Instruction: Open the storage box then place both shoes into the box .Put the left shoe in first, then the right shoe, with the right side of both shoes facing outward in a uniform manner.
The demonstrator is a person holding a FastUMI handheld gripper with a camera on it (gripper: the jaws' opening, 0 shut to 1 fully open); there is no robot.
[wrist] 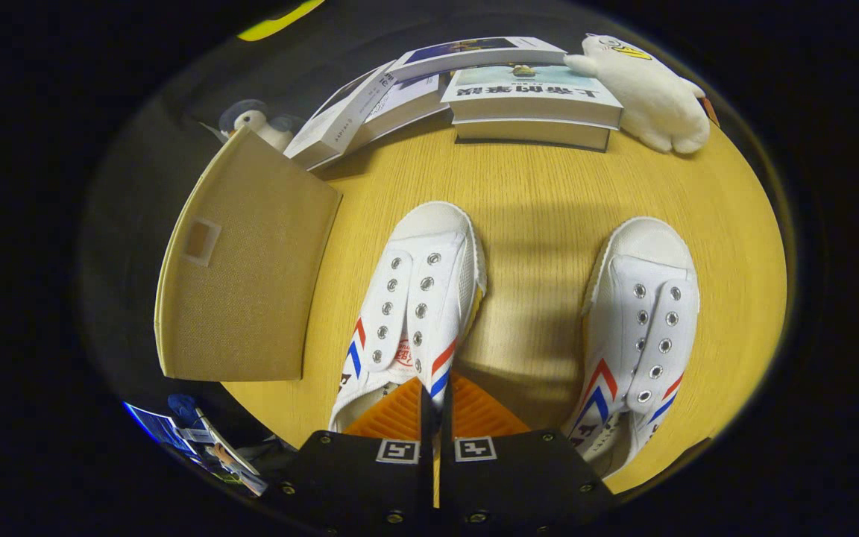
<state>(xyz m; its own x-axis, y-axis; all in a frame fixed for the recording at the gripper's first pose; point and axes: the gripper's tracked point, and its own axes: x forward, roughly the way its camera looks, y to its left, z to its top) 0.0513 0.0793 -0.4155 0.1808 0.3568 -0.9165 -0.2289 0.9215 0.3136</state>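
Now our fingers (437, 399) pinch the left shoe's (414, 298) collar wall, likely for lifting toward the box (243, 276); right shoe (642, 328) waits on the table (534, 201).

Warm, fairly bright light falls from above on the wooden worktop (541, 194), while everything beyond its rim sinks into near-black; soft broad shadow bands cross the wood between the two white shoes, the left shoe (414, 298) and the right shoe (642, 321), and a darker shadow pools just ahead of the gripper (437, 399), whose fingers are pressed together on the left shoe's collar edge. The whites of the shoes and the plush toy (653, 93) are bright but keep detail, without harsh glare. Fisheye distortion bows the storage box (243, 276) and the books (534, 97), and sharpness falls off toward the rim, where things smear and dim.
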